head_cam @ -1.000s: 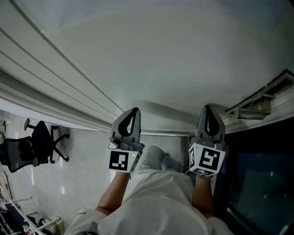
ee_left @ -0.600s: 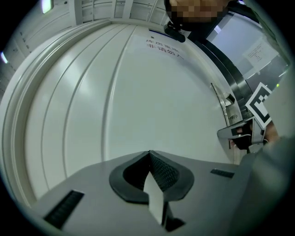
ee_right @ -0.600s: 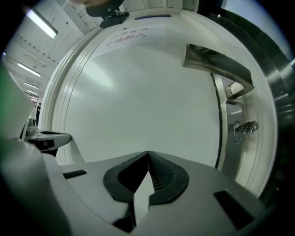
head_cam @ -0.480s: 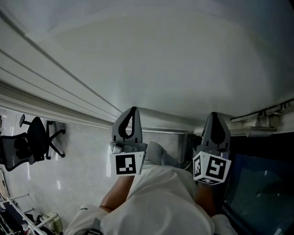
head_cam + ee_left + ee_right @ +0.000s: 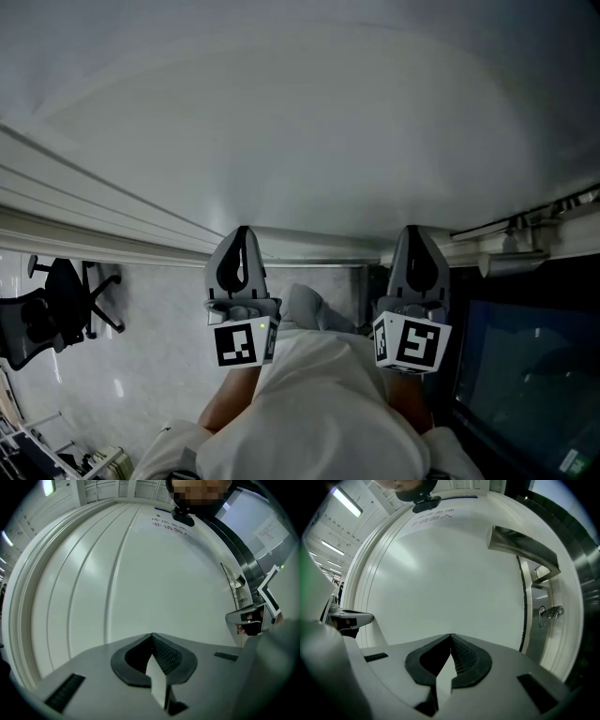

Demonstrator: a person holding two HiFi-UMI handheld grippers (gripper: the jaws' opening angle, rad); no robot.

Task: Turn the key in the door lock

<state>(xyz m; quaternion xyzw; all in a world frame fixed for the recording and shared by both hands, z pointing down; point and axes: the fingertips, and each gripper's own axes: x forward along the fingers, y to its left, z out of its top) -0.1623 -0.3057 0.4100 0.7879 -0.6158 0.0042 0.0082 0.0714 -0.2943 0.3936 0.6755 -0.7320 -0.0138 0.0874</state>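
A white door point(image 5: 309, 122) fills the head view, and both grippers point level at it. In the right gripper view its silver handle point(image 5: 525, 545) juts out at the upper right. Below the handle a key point(image 5: 552, 612) sticks in the lock on the metal plate. My right gripper point(image 5: 450, 637) is shut and empty, left of the lock and apart from it. My left gripper point(image 5: 152, 637) is also shut with nothing in it, facing bare door panel. In the head view the left gripper point(image 5: 239, 234) and right gripper point(image 5: 415, 232) stand side by side, with the handle point(image 5: 511, 255) to their right.
A dark glass panel point(image 5: 525, 366) adjoins the door on the right. A black office chair point(image 5: 56, 300) stands on the pale floor at the left. The person's white garment point(image 5: 319, 403) hangs between the two grippers.
The left gripper has shifted a little to the left and lower in the head view. The right gripper has stayed about where it was. Both remain shut.
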